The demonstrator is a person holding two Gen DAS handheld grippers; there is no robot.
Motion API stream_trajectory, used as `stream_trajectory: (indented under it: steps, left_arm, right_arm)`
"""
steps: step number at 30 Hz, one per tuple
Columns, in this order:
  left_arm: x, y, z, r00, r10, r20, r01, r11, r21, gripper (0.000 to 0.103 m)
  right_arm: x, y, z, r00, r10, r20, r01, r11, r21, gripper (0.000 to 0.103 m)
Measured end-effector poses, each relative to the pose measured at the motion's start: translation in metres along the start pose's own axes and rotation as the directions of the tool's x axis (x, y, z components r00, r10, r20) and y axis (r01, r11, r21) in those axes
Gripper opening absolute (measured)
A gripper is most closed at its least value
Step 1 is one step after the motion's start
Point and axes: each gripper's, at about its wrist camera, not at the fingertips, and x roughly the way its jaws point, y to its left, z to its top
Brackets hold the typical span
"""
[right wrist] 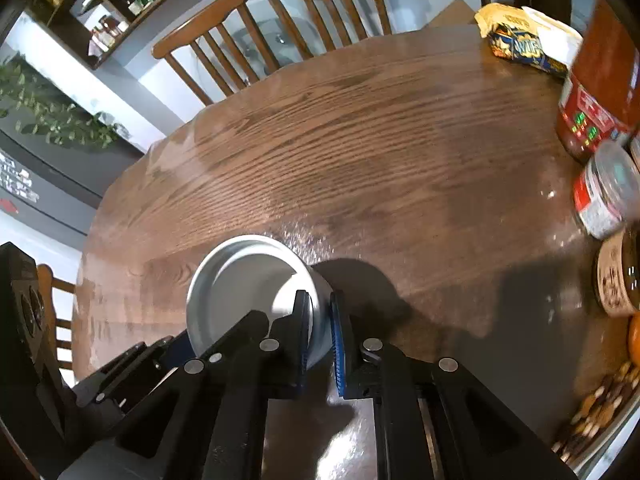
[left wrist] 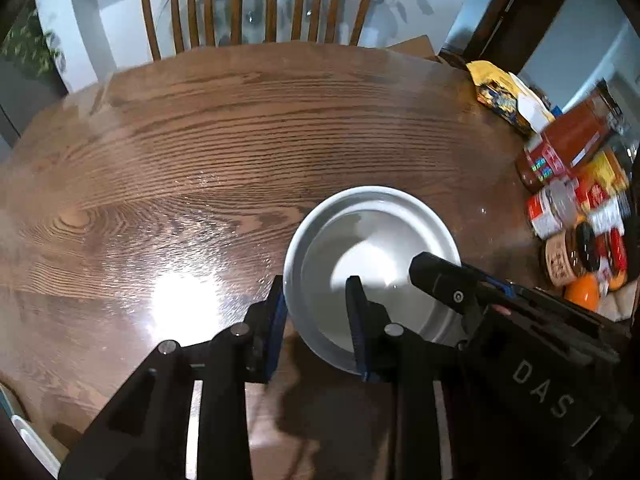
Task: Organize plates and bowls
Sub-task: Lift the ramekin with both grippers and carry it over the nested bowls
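A white bowl [left wrist: 372,240] is held above the wooden table [left wrist: 240,140], tilted. My left gripper [left wrist: 318,300] straddles its near-left rim, one finger outside and one inside, with some gap showing at the inner finger. My right gripper [right wrist: 320,316] is shut on the bowl's [right wrist: 244,280] right rim, one finger inside and one outside the wall. The right gripper also shows in the left wrist view [left wrist: 448,280], reaching into the bowl from the right. A white dish edge [left wrist: 28,436] shows at the lower left corner.
Jars, cans and food packets [left wrist: 572,184] crowd the table's right side; they also show in the right wrist view [right wrist: 600,160]. A yellow snack bag [right wrist: 516,40] lies at the far right. Two wooden chairs [left wrist: 260,8] stand behind the table. Nuts [right wrist: 596,400] lie at lower right.
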Motion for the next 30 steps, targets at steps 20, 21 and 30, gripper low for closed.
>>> stream_trajectory:
  steps: [20,21,30]
  left_arm:
    - [-0.099,0.019,-0.114,0.994,0.053,0.093,-0.065,0.989,0.135,0.027]
    - [-0.102,0.023,-0.121,0.995,0.053,0.085,-0.064,0.989,0.131,0.027]
    - [-0.137,0.054,-0.175,0.993,0.074,0.093,-0.084,0.991,0.108,0.027]
  right_arm:
    - [-0.071,0.042,-0.115,0.999,0.049,0.021,-0.048,0.998,-0.041,0.012]
    - [-0.072,0.045,-0.123,0.999,0.051,0.011,-0.05,0.998,-0.042,0.012]
    - [-0.086,0.08,-0.175,0.998,0.057,-0.004,-0.057,0.992,-0.109,0.012]
